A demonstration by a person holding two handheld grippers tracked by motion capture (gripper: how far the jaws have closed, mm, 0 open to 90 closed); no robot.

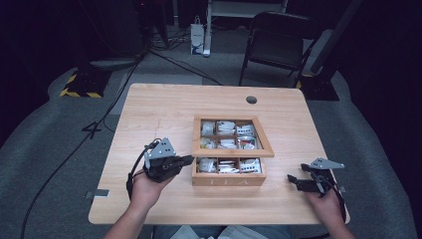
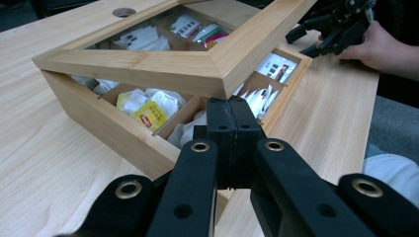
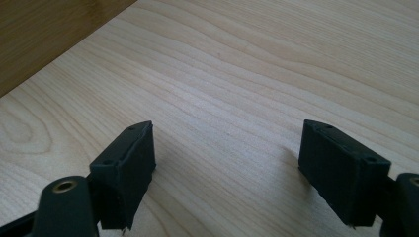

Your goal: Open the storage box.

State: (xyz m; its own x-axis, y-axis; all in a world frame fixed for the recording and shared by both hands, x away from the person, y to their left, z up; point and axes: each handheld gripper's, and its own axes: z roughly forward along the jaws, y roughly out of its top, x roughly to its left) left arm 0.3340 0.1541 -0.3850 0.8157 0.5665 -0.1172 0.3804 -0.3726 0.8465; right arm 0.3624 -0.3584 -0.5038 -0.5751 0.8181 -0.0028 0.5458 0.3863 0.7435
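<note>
Nearest, at the lower left of the high view, a left hand (image 1: pixel 147 191) wrapped round the left gripper (image 1: pixel 188 159). Forearm up from the bottom edge, wrist angled right, jaws pointing at the front left corner of the box (image 1: pixel 229 179). Seen in the left gripper view as the left gripper (image 2: pixel 232 111) pressed shut, pads flat together, nothing between them. Probably shut on purpose: a closed tip serves as a thin wedge to nudge up the lid (image 2: pixel 148 66) rather than pinch it. Cannot tell whether the tip touches the lid or sits just beneath its corner.

At the lower right of the high view, a right hand (image 1: pixel 326 204) resting low with the right gripper (image 1: pixel 293 180) aimed left toward the box, well apart from it. In the right gripper view, the right gripper (image 3: pixel 227 168) spread wide over bare table (image 3: pixel 247 74), holding nothing. Likely parked and ready, waiting to take the lid or reach inside.

At mid-frame in the high view, the box, front wall facing the bottom edge. Lid (image 1: pixel 233 153) raised at the front and hinged at the back, so ajar, not fully open. Front row of tea bags (image 1: pixel 228 167) exposed under its rail; others visible through the glass. Tea bags (image 2: pixel 148 108) lying loose in their compartments.

Farther up, a hole (image 1: pixel 251 99) in the tabletop, then a chair (image 1: pixel 278 45) beyond the table's far edge.
</note>
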